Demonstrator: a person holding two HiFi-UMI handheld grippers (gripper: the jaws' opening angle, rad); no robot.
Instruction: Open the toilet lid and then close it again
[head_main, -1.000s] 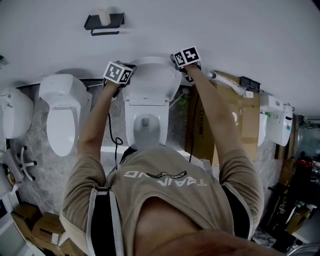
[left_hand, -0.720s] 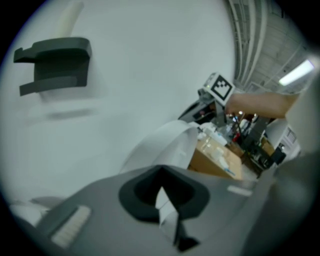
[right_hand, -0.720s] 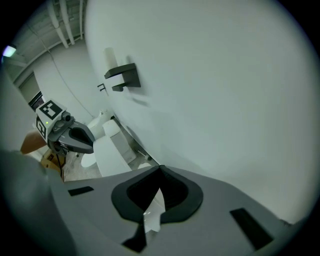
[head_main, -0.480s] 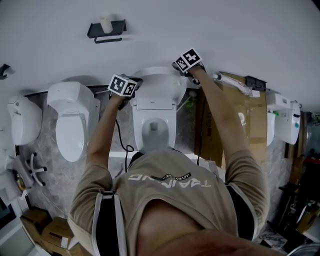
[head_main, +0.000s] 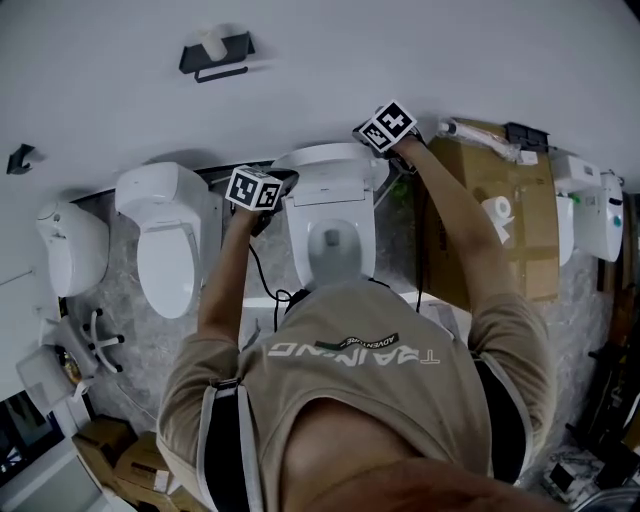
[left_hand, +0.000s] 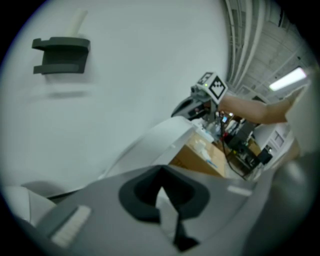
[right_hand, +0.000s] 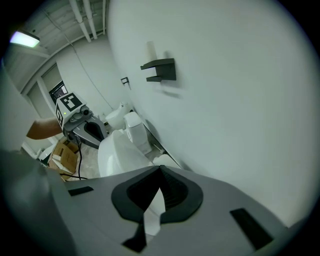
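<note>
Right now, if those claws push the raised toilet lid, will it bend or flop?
Probably stiff: the toilet lid looks like one moulded white shell and holds its shape with the left gripper and right gripper clamped on opposite edges. Its smooth surface may be slippery. Standing upright behind the bowl, it would likely swing down, not slide.

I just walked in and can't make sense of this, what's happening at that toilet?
A person leans over the middle toilet with a gripper in each hand. The left gripper and right gripper pinch opposite side edges of the lid, which stands raised by the wall.
</note>
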